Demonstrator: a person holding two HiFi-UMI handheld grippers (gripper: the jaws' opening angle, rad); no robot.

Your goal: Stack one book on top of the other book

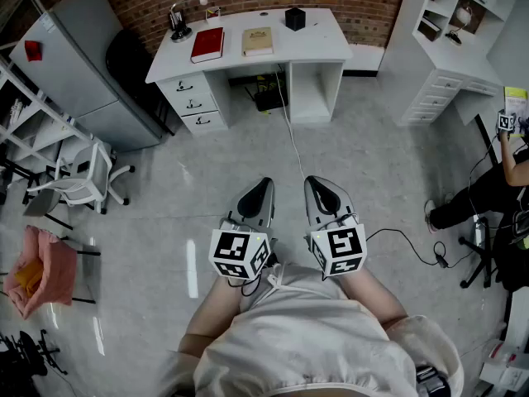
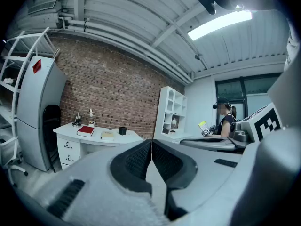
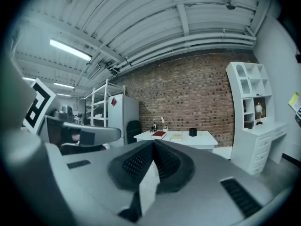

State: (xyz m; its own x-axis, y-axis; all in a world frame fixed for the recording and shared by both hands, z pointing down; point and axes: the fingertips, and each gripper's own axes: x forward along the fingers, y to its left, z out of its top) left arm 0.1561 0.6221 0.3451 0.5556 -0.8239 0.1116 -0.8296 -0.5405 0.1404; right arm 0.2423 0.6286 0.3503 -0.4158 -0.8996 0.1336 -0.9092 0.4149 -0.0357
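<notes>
A red book (image 1: 207,45) and a tan book (image 1: 258,41) lie side by side on the white desk (image 1: 322,48) against the brick wall, far ahead of me. My left gripper (image 1: 262,184) and right gripper (image 1: 317,184) hang side by side over the floor, well short of the desk, both shut with nothing between the jaws. In the left gripper view the red book (image 2: 86,131) and tan book (image 2: 107,135) sit on the desk beyond the left gripper (image 2: 151,141). The right gripper (image 3: 153,142) faces the red book (image 3: 159,134) and tan book (image 3: 176,136).
A black cube (image 1: 295,18) and a desk lamp (image 1: 179,23) stand on the desk. A grey cabinet (image 1: 78,64) is at the left, a white chair (image 1: 83,176) nearer. White shelving (image 1: 463,31) is at the right, where a person (image 1: 496,184) sits. A cable (image 1: 291,139) crosses the floor.
</notes>
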